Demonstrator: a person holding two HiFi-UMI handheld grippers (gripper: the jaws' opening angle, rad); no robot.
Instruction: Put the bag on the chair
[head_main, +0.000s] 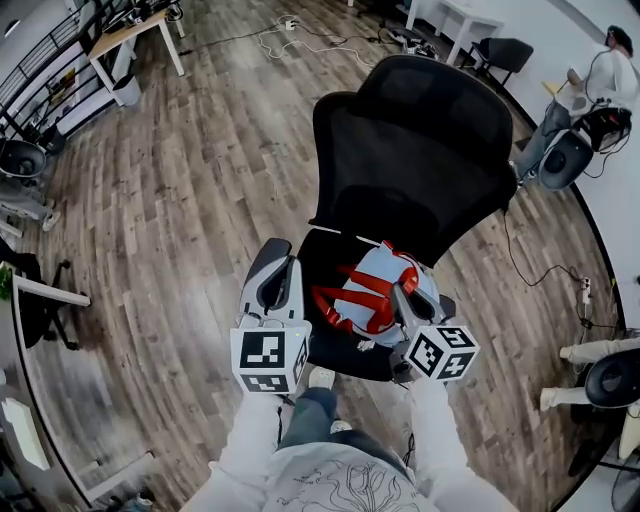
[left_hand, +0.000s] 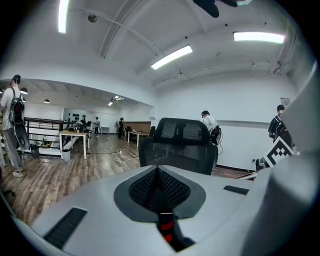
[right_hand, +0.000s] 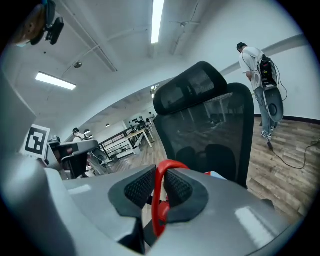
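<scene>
A black mesh office chair (head_main: 410, 150) stands in front of me. It fills the middle of the left gripper view (left_hand: 177, 145) and looms close in the right gripper view (right_hand: 210, 125). A light blue bag (head_main: 362, 290) with red straps hangs just over the seat's front. My right gripper (head_main: 402, 297) is shut on a red strap loop (right_hand: 159, 200) that stands up between its pads. My left gripper (head_main: 283, 275) hovers beside the bag's left end, jaws together (left_hand: 157, 172). A bit of red shows low in the slit behind its pads. Whether that is gripped I cannot tell.
Wooden floor lies all round. Cables (head_main: 300, 35) run across the far floor, with a desk (head_main: 130, 40) at the far left and another dark chair (head_main: 500, 50) at the back. A person (head_main: 600, 75) stands at the far right. Someone's feet (head_main: 575, 375) show at the right edge.
</scene>
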